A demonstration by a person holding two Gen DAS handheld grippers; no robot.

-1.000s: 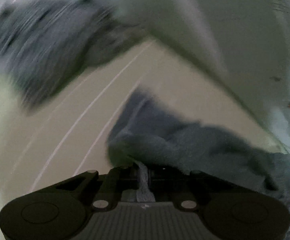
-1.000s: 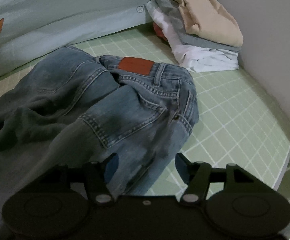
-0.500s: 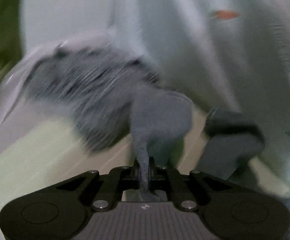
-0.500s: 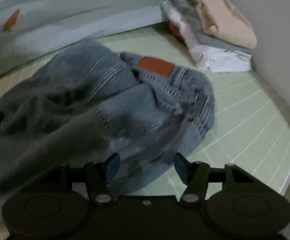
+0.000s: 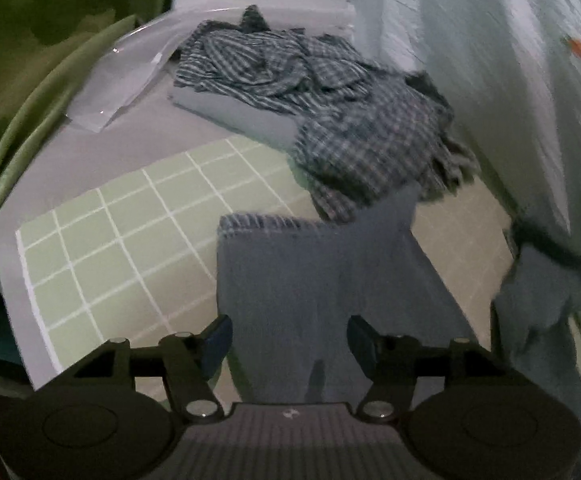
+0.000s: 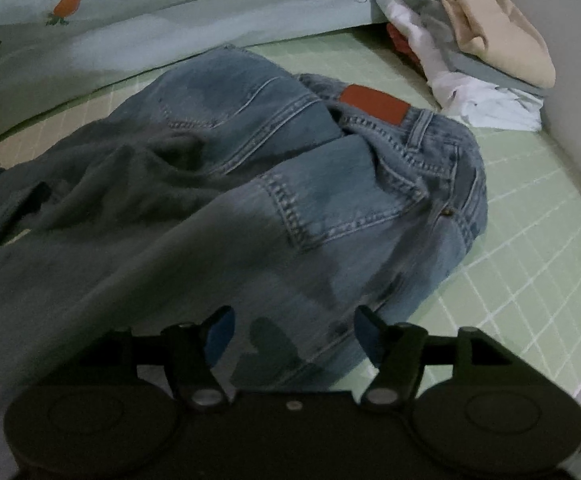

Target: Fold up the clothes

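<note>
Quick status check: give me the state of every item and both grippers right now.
left gripper: open, a jeans leg between its fingers, not pinched
right gripper: open, low over the jeans
jeans: unfolded, rumpled, waistband patch facing up
jeans leg: hem end draped flat on the mat
checked shirt: crumpled heap, unfolded
clothes stack: folded, piled in the corner
grid mat: lying flat under the jeans

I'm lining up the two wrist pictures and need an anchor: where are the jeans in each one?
Left wrist: the jeans show as a plain blue leg running from the open left gripper up the lower centre.
Right wrist: the jeans fill the centre, waistband upper right, above the open right gripper.
Shared landmark: the green grid mat.
</note>
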